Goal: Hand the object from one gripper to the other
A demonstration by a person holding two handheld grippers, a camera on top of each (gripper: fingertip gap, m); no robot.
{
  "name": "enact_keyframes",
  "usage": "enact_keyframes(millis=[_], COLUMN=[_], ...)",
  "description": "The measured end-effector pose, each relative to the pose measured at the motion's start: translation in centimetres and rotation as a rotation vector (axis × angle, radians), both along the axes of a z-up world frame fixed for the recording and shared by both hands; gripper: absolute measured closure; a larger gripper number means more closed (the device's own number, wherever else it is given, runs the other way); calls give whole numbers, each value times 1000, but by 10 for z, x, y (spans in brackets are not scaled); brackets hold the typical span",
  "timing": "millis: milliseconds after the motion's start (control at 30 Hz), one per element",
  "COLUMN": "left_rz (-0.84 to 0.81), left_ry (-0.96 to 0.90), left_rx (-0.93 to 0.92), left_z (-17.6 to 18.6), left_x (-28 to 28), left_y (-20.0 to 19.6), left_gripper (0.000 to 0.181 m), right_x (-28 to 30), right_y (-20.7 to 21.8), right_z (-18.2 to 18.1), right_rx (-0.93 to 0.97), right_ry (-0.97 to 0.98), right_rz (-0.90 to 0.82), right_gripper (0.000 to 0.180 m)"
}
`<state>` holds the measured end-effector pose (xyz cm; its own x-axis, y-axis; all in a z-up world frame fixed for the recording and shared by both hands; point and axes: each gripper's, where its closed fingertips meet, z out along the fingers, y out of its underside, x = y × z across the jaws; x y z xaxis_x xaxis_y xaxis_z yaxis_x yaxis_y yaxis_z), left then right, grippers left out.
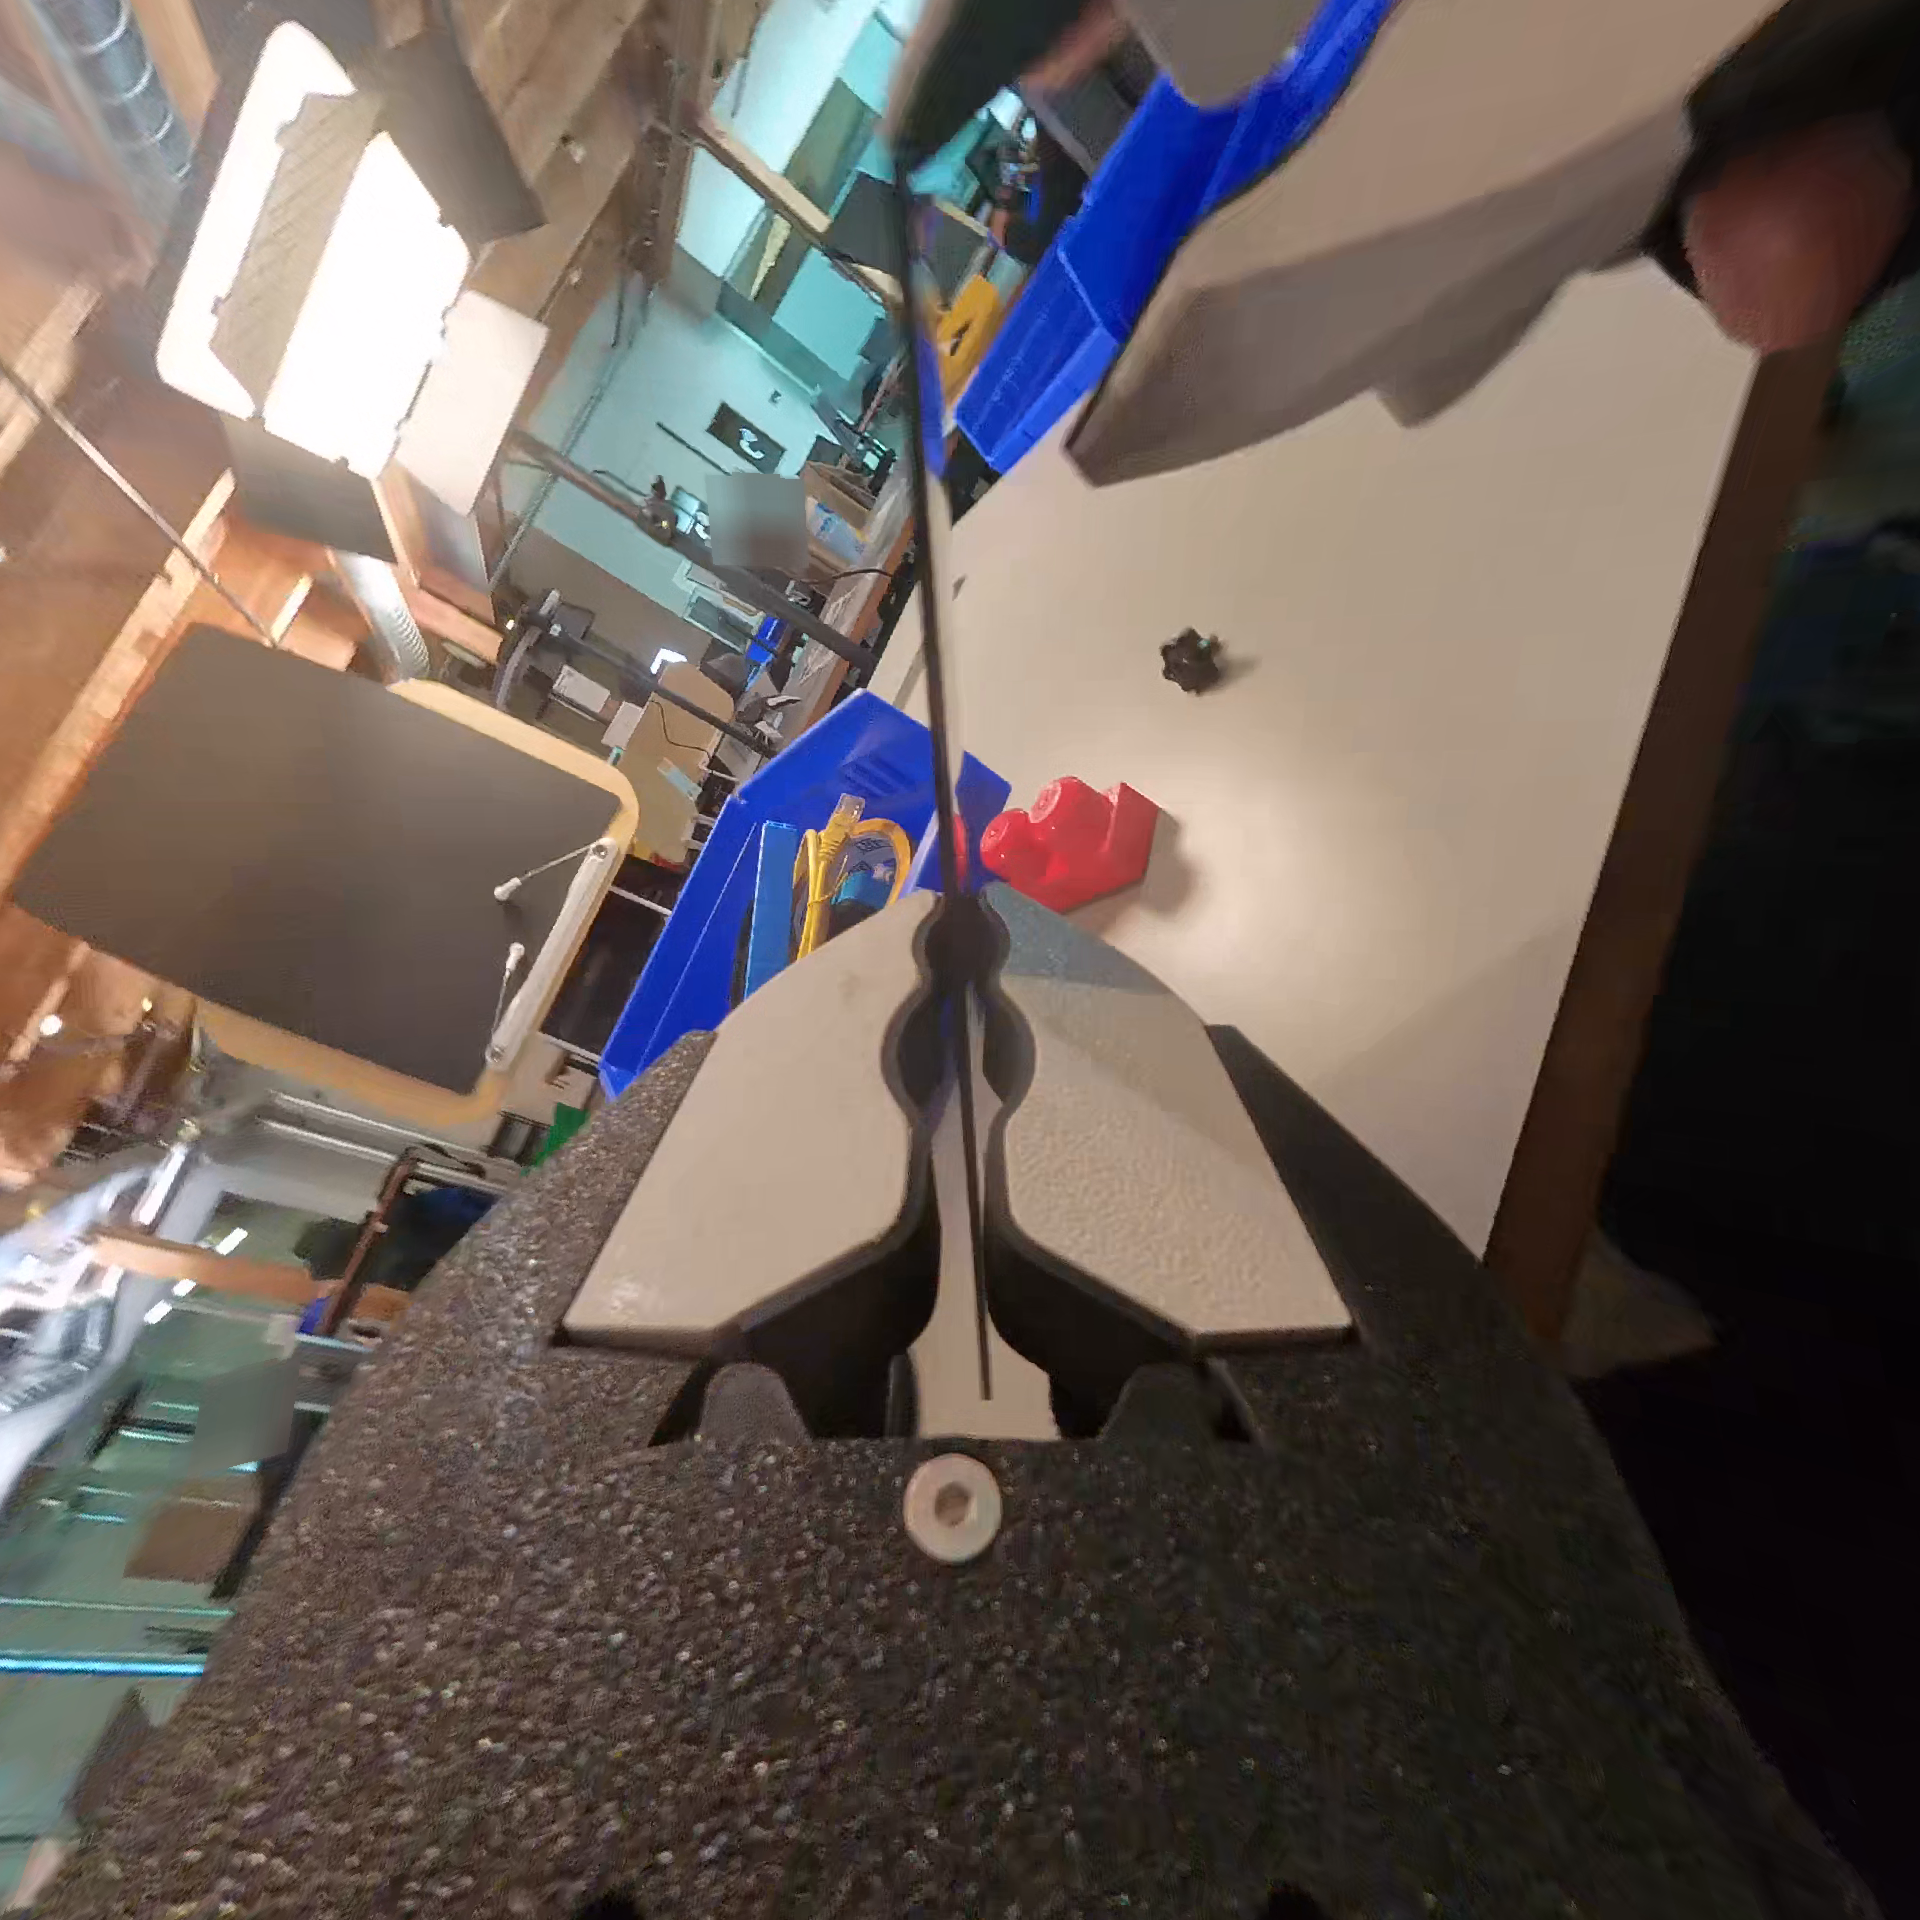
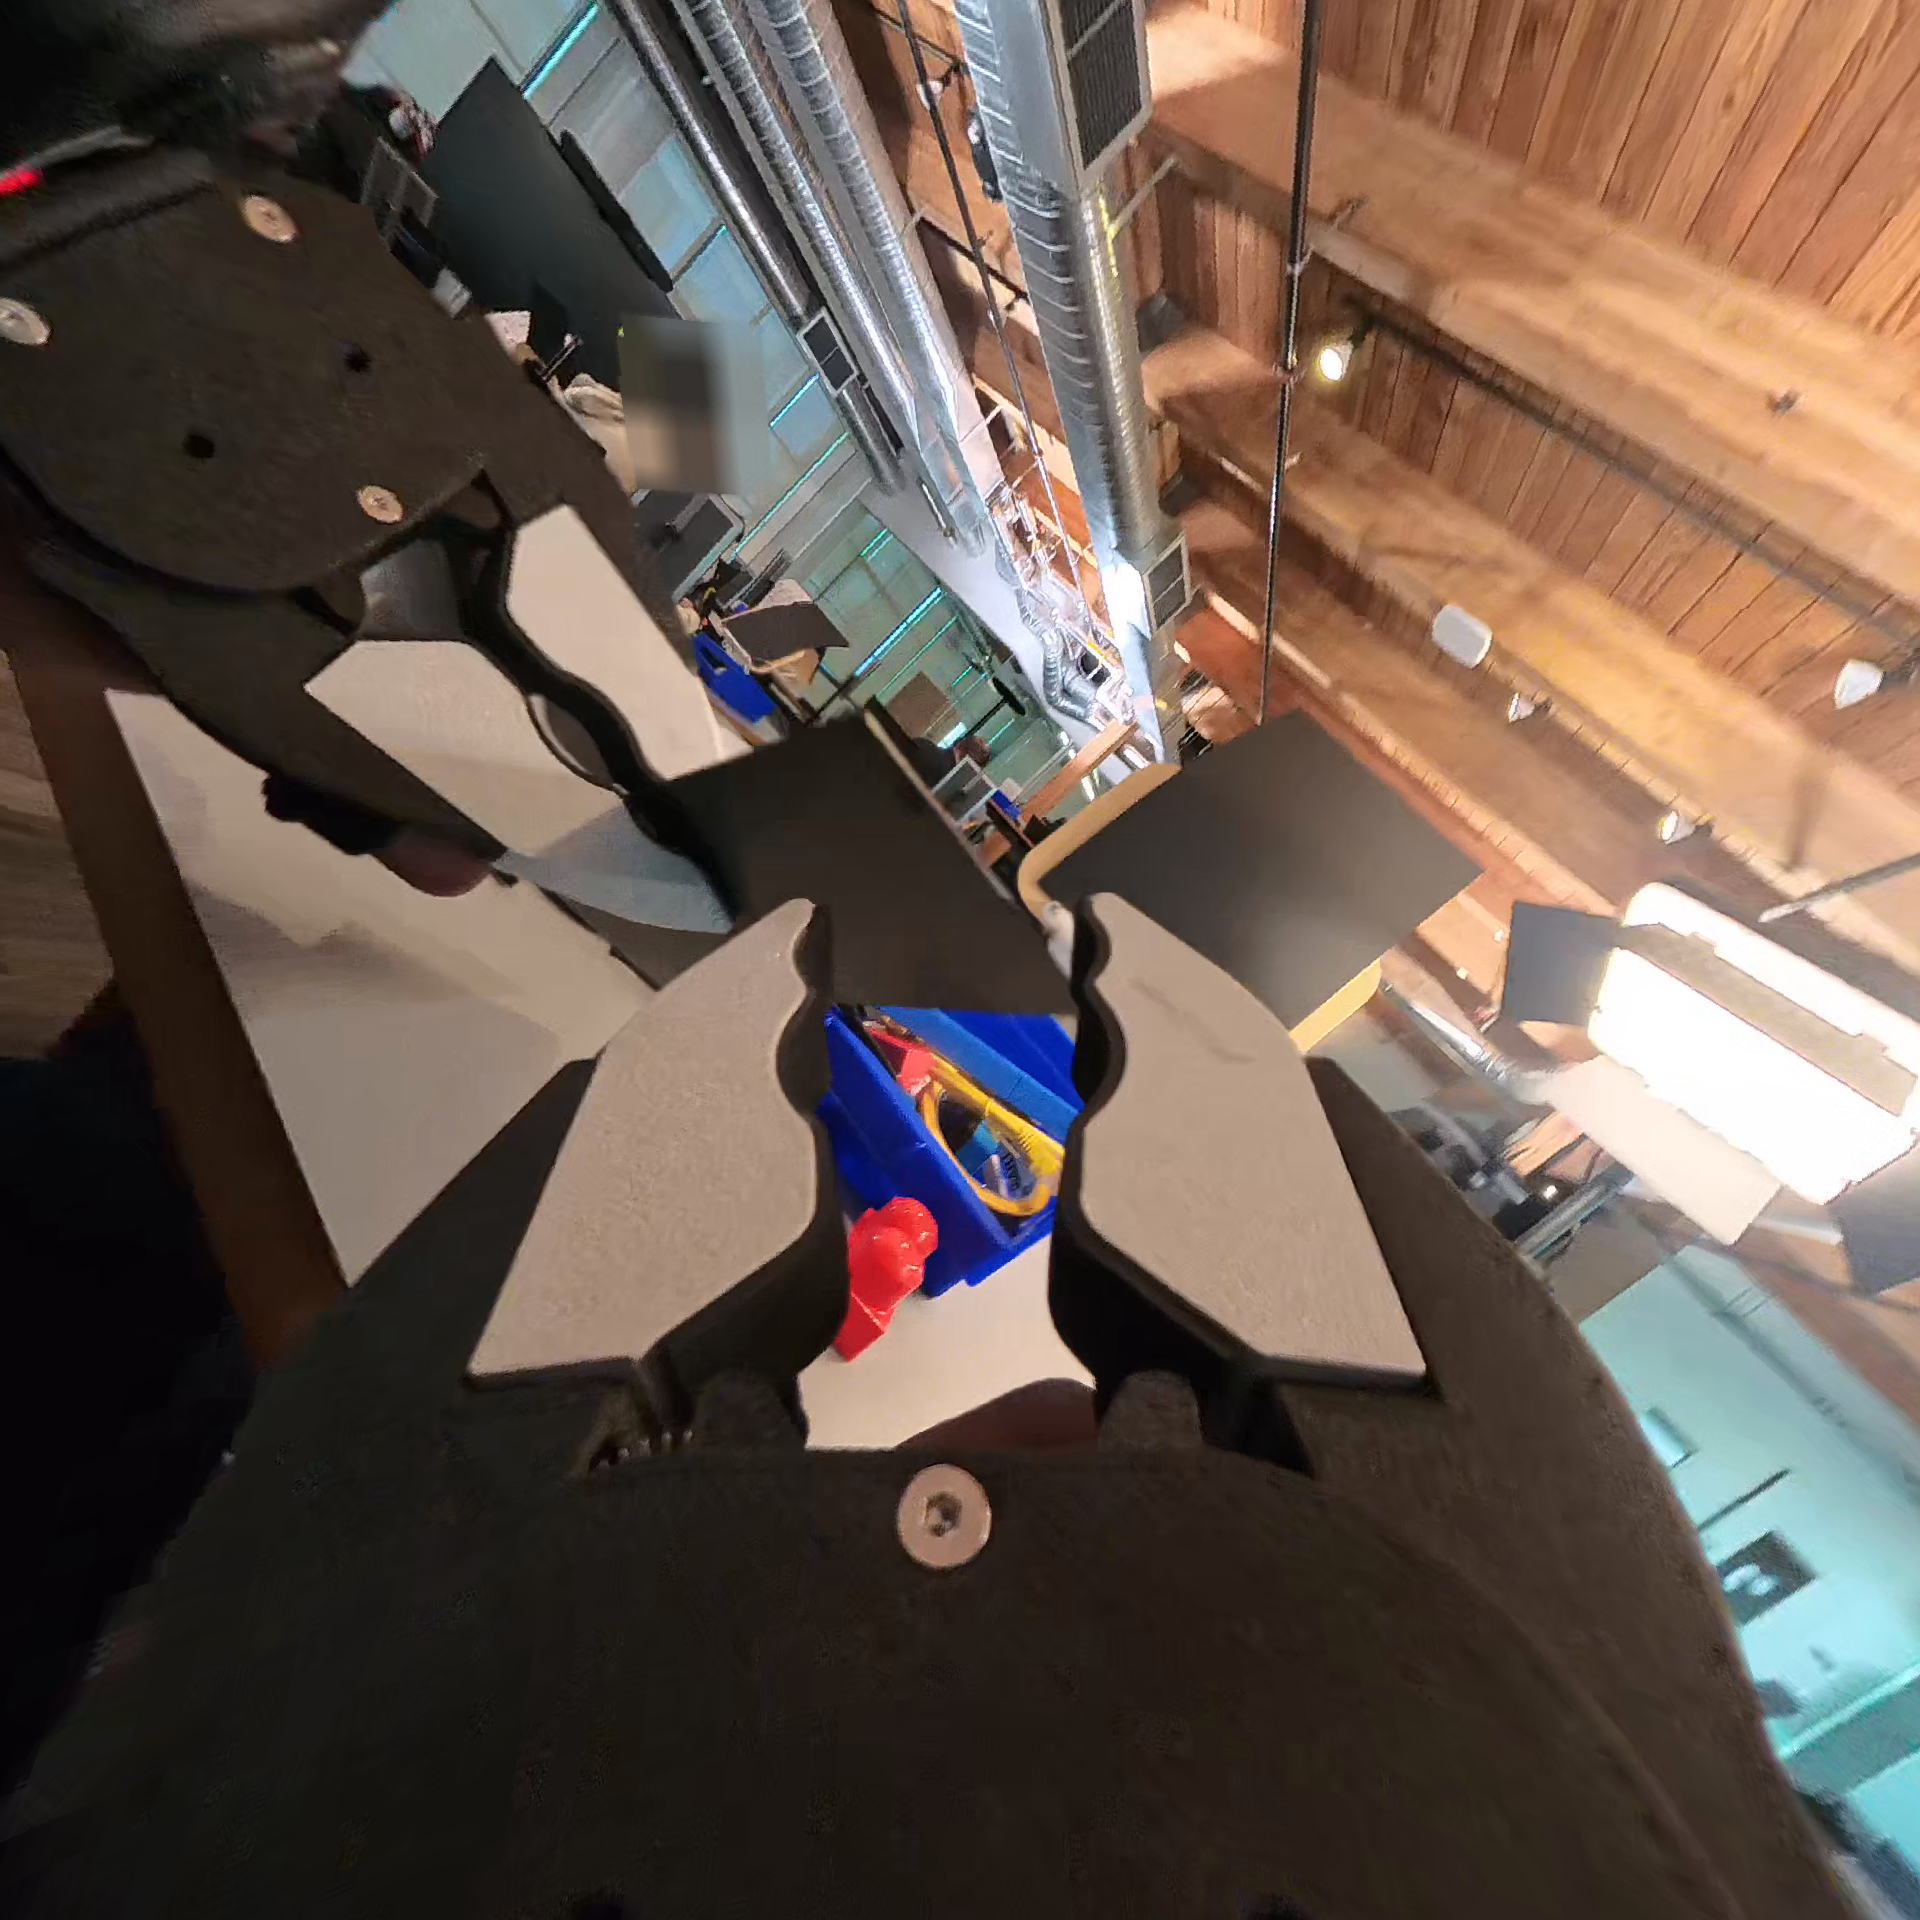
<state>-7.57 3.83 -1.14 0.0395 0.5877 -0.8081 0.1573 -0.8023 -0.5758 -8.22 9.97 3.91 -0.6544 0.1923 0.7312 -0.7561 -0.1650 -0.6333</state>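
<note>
A thin black flat sheet is the object. In the left wrist view it shows edge-on as a black line (image 1: pixel 930 623). My left gripper (image 1: pixel 961 925) is shut on its near end. The right gripper (image 1: pixel 992 296) is at the sheet's far end, one grey finger on each side. In the right wrist view the sheet (image 2: pixel 883 883) shows as a dark flat panel, and its corner lies between my right gripper's (image 2: pixel 951 914) spread fingertips. I cannot tell if they touch it. The left gripper (image 2: pixel 686 842) holds the sheet from the upper left.
Below is a white table (image 1: pixel 1351 727) with a brown wooden edge. On it are a red toy block (image 1: pixel 1070 852) (image 2: pixel 883 1278), a small black knob (image 1: pixel 1192 660) and a blue bin (image 1: pixel 831 790) (image 2: pixel 894 1143) holding a yellow cable. More blue bins (image 1: pixel 1091 281) stand farther back. Left tips to right tips: about 8 centimetres.
</note>
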Motion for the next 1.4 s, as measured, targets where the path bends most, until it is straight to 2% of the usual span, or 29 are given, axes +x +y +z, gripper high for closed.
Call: enact_keyframes(millis=[100,200,267,367,400,500,600,767,867,1000,1267,1400], left_rz=[-23,-56,-94,-37,-24,-3,-4,-154,-234,-250,-257,-258], left_ry=[-30,-93,-112,-54,-14,30,113,268,359,381,340,306], left_rx=[-73,-246,-333,-303,-268,-71,186,767,967,1070,1051,1092], left_z=[-7,-21,-28,-21,-15,-5,10,35,42,37,34,31], left_x=[0,2,4,0,0,2,8,14,17,15,10,6], left_y=[4,8,14,4,0,-13,-29,-41,-50,-58,-51,-46], left_gripper=[179,179,179,176,169,140,126,124,130,131,132,128], right_x=[8,11,13,10,5,-10,-25,-44,-48,-48,-43,-38], right_y=[-4,-11,-15,-25,-28,-33,-33,-33,-34,-34,-35,-32], right_z=[-15,-31,-42,-64,-68,-69,-65,-67,-72,-69,-63,-50], right_rx=[64,133,177,292,313,348,364,365,372,357,321,243], right_ry=[170,252,273,239,194,-34,-288,-494,-542,-560,-594,-699], right_rz=[-32,-63,-59,-67,-85,-90,-62,-56,-49,-30,11,124], right_gripper=[129,131,147,171,179,179,179,179,179,179,179,179])
